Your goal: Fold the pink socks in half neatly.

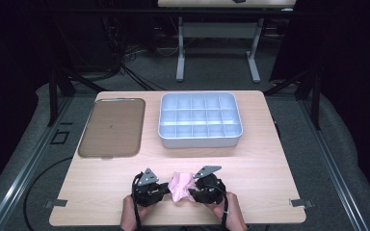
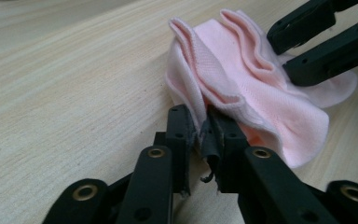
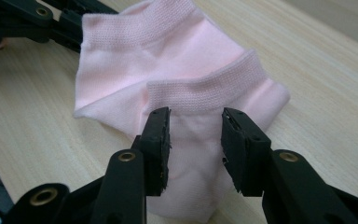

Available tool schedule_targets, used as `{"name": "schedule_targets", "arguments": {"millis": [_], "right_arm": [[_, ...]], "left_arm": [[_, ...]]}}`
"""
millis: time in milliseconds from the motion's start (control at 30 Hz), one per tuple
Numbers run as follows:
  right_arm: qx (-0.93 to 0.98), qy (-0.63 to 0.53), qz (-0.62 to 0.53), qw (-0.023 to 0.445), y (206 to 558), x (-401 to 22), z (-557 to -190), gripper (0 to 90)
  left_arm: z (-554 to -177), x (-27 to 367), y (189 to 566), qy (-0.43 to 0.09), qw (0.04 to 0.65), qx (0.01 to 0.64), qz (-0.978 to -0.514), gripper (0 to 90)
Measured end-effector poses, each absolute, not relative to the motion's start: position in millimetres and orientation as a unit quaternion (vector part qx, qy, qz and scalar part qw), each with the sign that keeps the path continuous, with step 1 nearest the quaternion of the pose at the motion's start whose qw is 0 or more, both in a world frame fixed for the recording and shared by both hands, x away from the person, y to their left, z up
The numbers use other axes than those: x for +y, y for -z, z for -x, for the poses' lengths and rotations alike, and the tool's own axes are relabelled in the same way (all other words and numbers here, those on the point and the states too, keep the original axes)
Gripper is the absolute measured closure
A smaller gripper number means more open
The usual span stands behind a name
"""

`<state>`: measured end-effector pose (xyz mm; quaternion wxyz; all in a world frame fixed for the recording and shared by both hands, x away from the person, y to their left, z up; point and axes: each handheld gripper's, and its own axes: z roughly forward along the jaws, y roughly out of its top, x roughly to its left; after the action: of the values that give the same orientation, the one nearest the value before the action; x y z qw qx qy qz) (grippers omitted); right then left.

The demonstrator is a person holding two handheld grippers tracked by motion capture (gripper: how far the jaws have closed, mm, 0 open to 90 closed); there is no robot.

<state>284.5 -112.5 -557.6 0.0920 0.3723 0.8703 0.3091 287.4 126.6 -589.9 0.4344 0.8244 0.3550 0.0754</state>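
Observation:
A crumpled pink sock (image 1: 180, 185) lies near the front edge of the wooden table (image 1: 270, 192), between my two grippers. My left gripper (image 1: 166, 189) meets it from the left. In the left gripper view its jaws (image 2: 203, 123) are pinched on a folded edge of the sock (image 2: 251, 88). My right gripper (image 1: 192, 192) comes in from the right. In the right gripper view its jaws (image 3: 196, 123) stand apart above the sock (image 3: 168, 60), just below its ribbed cuff and not pressing it. The right gripper's jaws also show in the left gripper view, at the sock's far side.
A light grey tray (image 1: 200, 139) divided into several compartments stands at the middle back of the table. A flat brown tray (image 1: 112, 127) lies to its left. A hand holds each gripper at the table's front edge.

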Motion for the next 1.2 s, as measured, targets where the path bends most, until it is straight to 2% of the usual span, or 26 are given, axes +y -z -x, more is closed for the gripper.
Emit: {"name": "schedule_targets", "arguments": {"millis": [267, 333, 533, 667, 767, 967, 1067, 1167, 1200], "right_arm": [[0.872, -0.306, -0.373, 0.088, 562, -111, -287, 61.6], [0.873, -0.304, -0.372, 0.087, 563, -111, -287, 61.3], [0.874, -0.301, -0.370, 0.092, 562, -111, -287, 59.9], [0.864, -0.324, -0.374, 0.095, 553, -114, -284, 58.2], [0.856, -0.339, -0.378, 0.096, 547, -111, -282, 57.3], [0.867, -0.312, -0.377, 0.091, 556, -94, -282, 55.9], [0.872, -0.299, -0.374, 0.101, 562, -89, -282, 61.0], [0.875, -0.296, -0.370, 0.102, 562, -88, -281, 71.0], [0.874, -0.300, -0.368, 0.102, 563, -88, -282, 71.0]], "left_arm": [[-286, 142, 576, -0.084, 0.462, 0.372, -0.801, 69.3], [-284, 146, 563, -0.089, 0.480, 0.376, -0.788, 67.5], [-288, 133, 563, -0.081, 0.464, 0.356, -0.807, 63.4], [-290, 123, 574, -0.078, 0.442, 0.351, -0.822, 65.1], [-288, 120, 580, -0.085, 0.428, 0.354, -0.827, 70.4], [-287, 119, 584, -0.088, 0.424, 0.353, -0.830, 74.2], [-286, 119, 586, -0.088, 0.425, 0.356, -0.828, 75.4], [-286, 120, 588, -0.090, 0.428, 0.354, -0.827, 76.9], [-286, 120, 588, -0.090, 0.428, 0.354, -0.827, 77.2]]}}
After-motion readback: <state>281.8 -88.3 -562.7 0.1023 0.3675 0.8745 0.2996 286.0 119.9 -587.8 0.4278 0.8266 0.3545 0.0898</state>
